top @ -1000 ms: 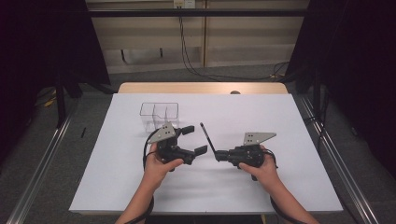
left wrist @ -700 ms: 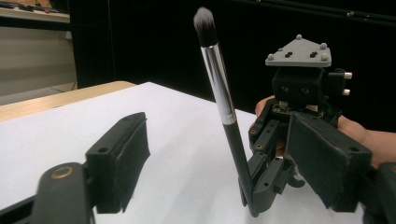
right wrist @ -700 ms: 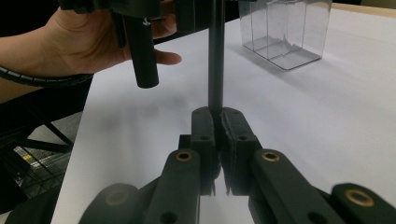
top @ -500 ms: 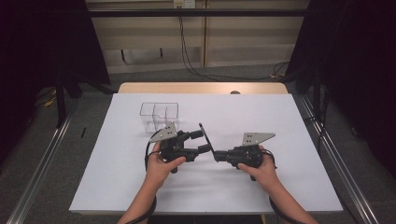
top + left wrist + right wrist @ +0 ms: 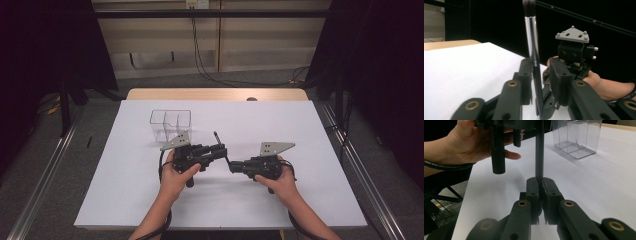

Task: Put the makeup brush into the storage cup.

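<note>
Brush (image 5: 532,47): slim makeup brush, dark handle, silver ferrule, dark bristle tip; held above the table between both grippers, near the middle of the white sheet.
Right gripper (image 5: 539,185): jaws pressed together on the lower handle end of the brush; the handle rises straight up from between the pads in the right gripper view.
Left gripper (image 5: 537,72): jaws have just been closing; the brush shaft stands between them, pinched just below the ferrule.
Gripper positions: in the high view the left gripper (image 5: 218,151) and right gripper (image 5: 234,166) face each other, tips nearly meeting.
Hands: left hand (image 5: 175,175) and right hand (image 5: 280,181) grasp the gripper bodies.
Clear box (image 5: 171,124): transparent, with compartments, upright on the table (image 5: 325,200), beyond the left gripper, apart from it.
</note>
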The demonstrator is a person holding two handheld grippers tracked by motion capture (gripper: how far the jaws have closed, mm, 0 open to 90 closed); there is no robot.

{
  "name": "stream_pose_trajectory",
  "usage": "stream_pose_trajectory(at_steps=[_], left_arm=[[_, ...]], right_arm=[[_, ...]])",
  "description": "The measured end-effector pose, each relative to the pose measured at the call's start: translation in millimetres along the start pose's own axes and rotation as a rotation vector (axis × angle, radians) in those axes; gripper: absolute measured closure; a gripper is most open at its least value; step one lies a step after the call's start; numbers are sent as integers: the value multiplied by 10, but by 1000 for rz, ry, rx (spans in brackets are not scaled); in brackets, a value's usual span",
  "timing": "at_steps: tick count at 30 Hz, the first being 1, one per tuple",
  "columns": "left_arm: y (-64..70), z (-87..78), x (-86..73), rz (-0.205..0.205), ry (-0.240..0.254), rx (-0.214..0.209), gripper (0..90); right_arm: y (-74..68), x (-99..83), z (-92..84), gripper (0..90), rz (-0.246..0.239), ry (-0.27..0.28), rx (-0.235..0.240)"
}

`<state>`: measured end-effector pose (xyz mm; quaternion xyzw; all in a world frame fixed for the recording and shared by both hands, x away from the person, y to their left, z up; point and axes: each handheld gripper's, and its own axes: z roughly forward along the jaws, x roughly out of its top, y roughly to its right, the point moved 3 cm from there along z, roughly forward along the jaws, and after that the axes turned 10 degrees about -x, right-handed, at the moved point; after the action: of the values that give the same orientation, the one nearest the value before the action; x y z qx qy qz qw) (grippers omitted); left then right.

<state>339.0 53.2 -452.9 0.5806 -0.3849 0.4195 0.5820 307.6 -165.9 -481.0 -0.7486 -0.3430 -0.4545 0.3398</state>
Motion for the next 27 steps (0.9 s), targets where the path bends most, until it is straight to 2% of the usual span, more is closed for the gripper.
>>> stream_pose_trajectory(at_steps=[9,13,27], left_arm=[[3,14,4,7,7,0,817],[15,27,15,16,-7,6,825],[39,51,31,38,-9,11,829]], right_arm=[[-19,-3,22,849,-2,-1,6],[-28,-4,39,851,-2,0,9],[-32,9,34,849,-10,4,4]])
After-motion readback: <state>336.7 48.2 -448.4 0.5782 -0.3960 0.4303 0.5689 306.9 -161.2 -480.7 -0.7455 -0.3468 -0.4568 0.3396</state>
